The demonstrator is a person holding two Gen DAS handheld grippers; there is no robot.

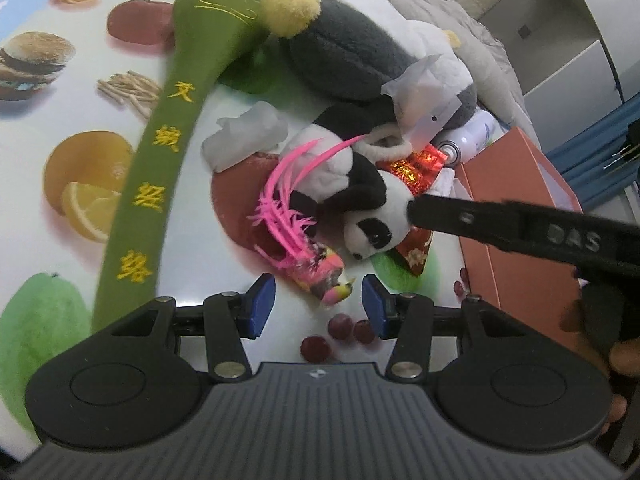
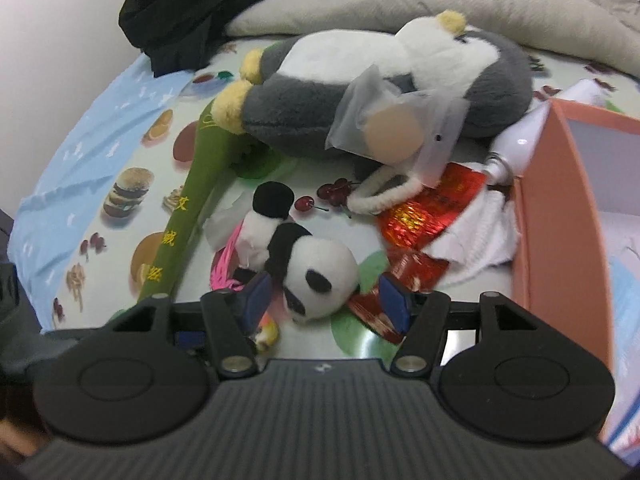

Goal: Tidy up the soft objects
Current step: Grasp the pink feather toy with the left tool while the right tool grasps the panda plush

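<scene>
Your left gripper (image 1: 318, 300) is showing a ribbed dark-grey body, two round black discs, black linkage arms with silver pivot screws, and blue pads (image 1: 262, 304). Your right gripper (image 2: 322, 300) is wearing the same build; its black finger is carrying raised "DAS" lettering.

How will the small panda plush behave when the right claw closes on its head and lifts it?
The panda plush looks stuffed, so its head would probably squash between the pads. Its body lies bent behind the head, so it may dangle limply. It seems light; the pink feather toy under it might drag along.
</scene>
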